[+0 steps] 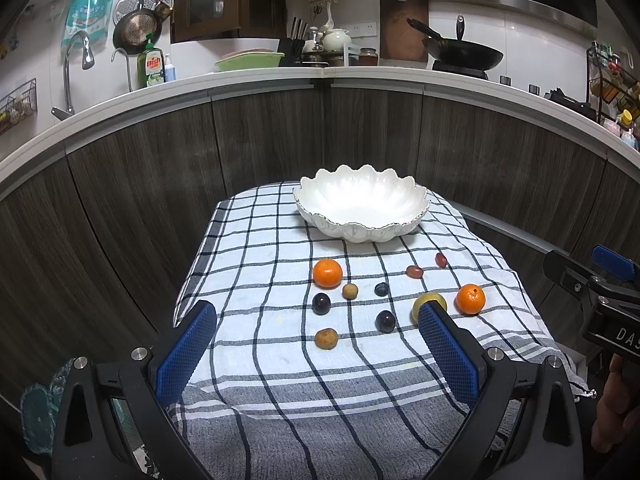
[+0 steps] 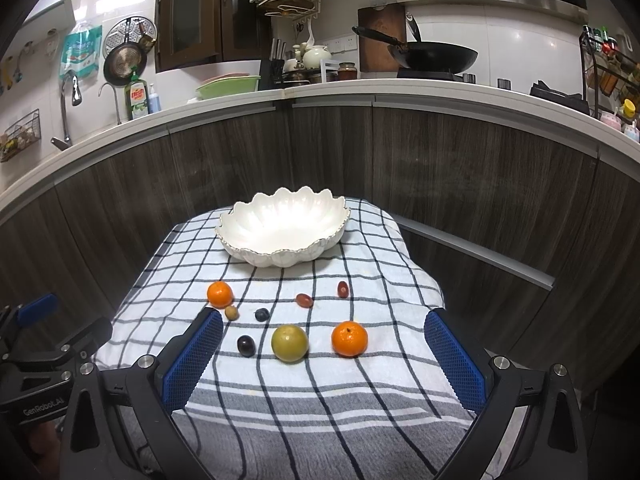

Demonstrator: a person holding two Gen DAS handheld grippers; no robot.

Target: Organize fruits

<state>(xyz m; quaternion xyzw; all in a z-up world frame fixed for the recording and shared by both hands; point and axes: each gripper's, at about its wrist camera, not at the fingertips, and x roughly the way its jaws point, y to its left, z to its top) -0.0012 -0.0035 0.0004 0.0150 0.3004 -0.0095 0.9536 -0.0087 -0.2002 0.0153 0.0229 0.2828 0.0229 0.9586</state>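
With both the left gripper [image 1: 316, 354] and right gripper [image 2: 324, 356] spread wide and empty at the tabletop's near edge, fruits [image 1: 327, 273] lie loose mid-cloth, likely awaiting transfer into the empty bowl [image 1: 362, 210] at the far edge.

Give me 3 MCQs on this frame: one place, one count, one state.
1. Where do the fruits lie relative to the white bowl?
A. inside it
B. on the checked cloth, nearer the cameras than the bowl
C. on the counter behind

2. How many orange tangerines are there?
A. one
B. two
C. four

3. How stands the left gripper?
A. open, holding nothing
B. shut on a tangerine
C. shut on the bowl rim

Answers:
1 B: the bowl holds nothing and every fruit rests on the cloth.
2 B: one tangerine on the left, one on the right.
3 A: its fingers stand wide apart with only cloth and fruit between; the right gripper is open too.
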